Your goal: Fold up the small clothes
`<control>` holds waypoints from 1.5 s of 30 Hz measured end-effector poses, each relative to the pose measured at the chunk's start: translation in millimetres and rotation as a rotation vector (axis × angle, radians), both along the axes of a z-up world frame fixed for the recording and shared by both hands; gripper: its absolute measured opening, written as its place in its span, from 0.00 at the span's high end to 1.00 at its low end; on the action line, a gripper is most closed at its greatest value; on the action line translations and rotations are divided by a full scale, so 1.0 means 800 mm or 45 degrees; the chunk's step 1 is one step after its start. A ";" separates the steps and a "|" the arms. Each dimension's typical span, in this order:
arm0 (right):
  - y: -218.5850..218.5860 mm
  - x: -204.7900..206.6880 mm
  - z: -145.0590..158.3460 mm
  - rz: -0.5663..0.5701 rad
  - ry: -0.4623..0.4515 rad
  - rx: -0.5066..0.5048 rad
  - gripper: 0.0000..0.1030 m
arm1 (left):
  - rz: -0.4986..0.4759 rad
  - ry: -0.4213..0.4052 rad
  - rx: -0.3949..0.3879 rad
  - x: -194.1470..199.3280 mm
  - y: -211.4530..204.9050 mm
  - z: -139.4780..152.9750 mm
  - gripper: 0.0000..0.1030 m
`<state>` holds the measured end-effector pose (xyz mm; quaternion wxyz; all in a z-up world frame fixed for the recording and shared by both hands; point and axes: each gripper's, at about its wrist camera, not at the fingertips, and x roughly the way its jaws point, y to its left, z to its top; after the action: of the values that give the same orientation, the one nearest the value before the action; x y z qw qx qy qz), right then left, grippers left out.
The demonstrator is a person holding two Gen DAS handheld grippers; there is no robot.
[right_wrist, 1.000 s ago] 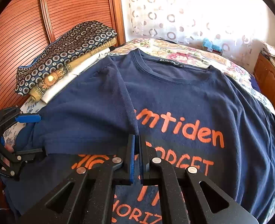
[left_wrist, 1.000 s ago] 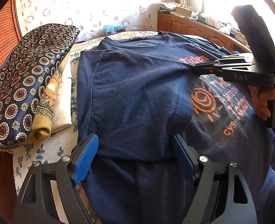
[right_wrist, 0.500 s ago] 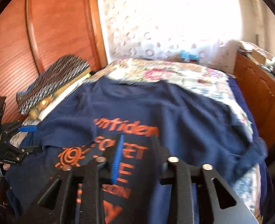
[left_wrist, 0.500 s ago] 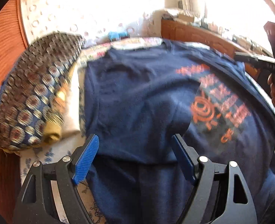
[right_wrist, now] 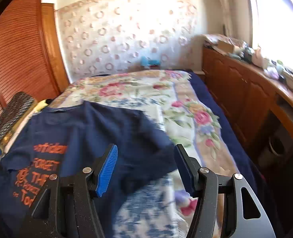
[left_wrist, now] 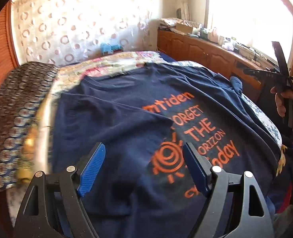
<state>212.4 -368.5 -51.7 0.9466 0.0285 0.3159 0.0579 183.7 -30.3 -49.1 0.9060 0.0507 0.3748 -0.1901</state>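
A navy T-shirt with orange print lies front up on the bed, its left side and sleeve folded over onto the chest. My left gripper hovers open over the shirt's lower part, with nothing between its blue pads. My right gripper hangs above the shirt's right sleeve near the bed's right side. Its jaws are opening, and the cloth below is not pinched. In the left wrist view the right gripper shows at the far right, held by a hand.
A stack of folded clothes topped by a patterned cloth sits left of the shirt. The floral bedspread stretches beyond the collar. A wooden cabinet with clutter runs along the right, and louvred wardrobe doors stand on the left.
The right gripper let go of the folded-over left side, opened, and swung right to above the right sleeve. The left gripper drifted right and a little up, still open.
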 end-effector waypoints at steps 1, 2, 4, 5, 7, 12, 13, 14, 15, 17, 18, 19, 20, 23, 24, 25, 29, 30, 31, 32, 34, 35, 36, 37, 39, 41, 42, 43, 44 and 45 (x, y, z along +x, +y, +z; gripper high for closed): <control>-0.004 0.003 -0.004 -0.013 0.020 0.011 0.41 | -0.003 0.021 -0.002 0.005 -0.009 -0.005 0.21; -0.008 0.013 -0.003 -0.022 0.040 0.029 0.41 | -0.005 0.037 -0.006 0.008 -0.014 -0.009 0.21; -0.012 0.022 -0.006 -0.034 0.065 0.069 0.41 | -0.009 0.070 -0.003 0.016 -0.023 -0.018 0.21; -0.013 0.025 -0.009 -0.037 0.080 0.088 0.41 | -0.013 0.082 0.003 0.018 -0.027 -0.022 0.21; -0.015 0.036 -0.010 -0.045 0.111 0.105 0.41 | -0.015 0.094 0.033 0.020 -0.035 -0.029 0.21; -0.029 0.062 -0.009 -0.072 0.220 0.148 0.41 | -0.025 0.111 0.095 0.020 -0.046 -0.044 0.21; -0.027 0.064 -0.013 -0.080 0.235 0.144 0.41 | -0.028 0.117 0.114 0.021 -0.049 -0.048 0.21; -0.037 0.066 -0.007 -0.083 0.248 0.148 0.41 | -0.030 0.106 0.124 0.020 -0.051 -0.049 0.21; -0.038 0.069 -0.009 -0.085 0.262 0.160 0.41 | -0.030 0.106 0.127 0.020 -0.051 -0.049 0.21; -0.042 0.080 -0.007 -0.094 0.285 0.197 0.41 | -0.030 0.111 0.117 0.021 -0.049 -0.050 0.21; -0.046 0.081 -0.007 -0.093 0.290 0.217 0.41 | -0.030 0.112 0.114 0.020 -0.048 -0.050 0.21; -0.048 0.081 -0.006 -0.095 0.296 0.232 0.41 | -0.030 0.111 0.115 0.020 -0.049 -0.049 0.21; -0.052 0.081 -0.006 -0.100 0.299 0.248 0.42 | -0.030 0.111 0.117 0.020 -0.048 -0.049 0.21; -0.052 0.079 0.001 -0.082 0.269 0.263 0.81 | -0.030 0.113 0.114 0.022 -0.048 -0.050 0.20; -0.049 0.075 0.003 -0.075 0.233 0.251 0.88 | -0.030 0.114 0.112 0.023 -0.048 -0.050 0.20; -0.044 0.069 0.011 -0.051 0.178 0.248 0.89 | -0.029 0.114 0.113 0.023 -0.048 -0.049 0.20; -0.009 0.037 0.054 0.117 -0.015 0.220 0.91 | -0.029 0.114 0.112 0.023 -0.048 -0.049 0.20; 0.005 0.029 0.063 0.173 -0.047 0.198 0.91 | -0.029 0.114 0.112 0.023 -0.048 -0.049 0.20; 0.023 0.020 0.071 0.240 -0.074 0.163 0.91 | -0.029 0.114 0.112 0.023 -0.048 -0.049 0.20; 0.038 0.013 0.074 0.292 -0.081 0.138 0.91 | -0.029 0.114 0.113 0.023 -0.048 -0.049 0.20; 0.071 0.000 0.073 0.429 -0.048 0.097 0.91 | -0.029 0.114 0.113 0.023 -0.048 -0.049 0.20; 0.085 -0.004 0.068 0.488 -0.019 0.069 0.91 | -0.029 0.114 0.113 0.023 -0.048 -0.049 0.20; 0.099 -0.008 0.061 0.524 0.016 0.019 0.84 | -0.029 0.114 0.113 0.023 -0.048 -0.049 0.20; 0.109 -0.010 0.054 0.540 0.042 -0.028 0.77 | -0.029 0.114 0.112 0.023 -0.048 -0.049 0.20; 0.115 -0.013 0.045 0.552 0.061 -0.062 0.63 | -0.029 0.114 0.113 0.023 -0.048 -0.049 0.20; 0.109 -0.012 0.043 0.540 0.057 -0.054 0.63 | -0.029 0.114 0.113 0.023 -0.048 -0.049 0.20; 0.101 -0.010 0.045 0.519 0.051 -0.034 0.63 | -0.029 0.114 0.113 0.023 -0.048 -0.049 0.20; 0.091 -0.007 0.049 0.490 0.039 -0.011 0.63 | -0.029 0.114 0.113 0.023 -0.048 -0.049 0.20; 0.086 -0.007 0.055 0.457 0.023 0.005 0.62 | -0.029 0.114 0.113 0.023 -0.048 -0.049 0.20; 0.077 -0.001 0.062 0.416 0.008 0.019 0.59 | -0.029 0.114 0.113 0.023 -0.048 -0.049 0.20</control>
<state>211.3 -306.8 -1.9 0.9234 -0.0161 0.3187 0.2133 202.3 -68.9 -88.5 0.8829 0.0866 0.4225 -0.1857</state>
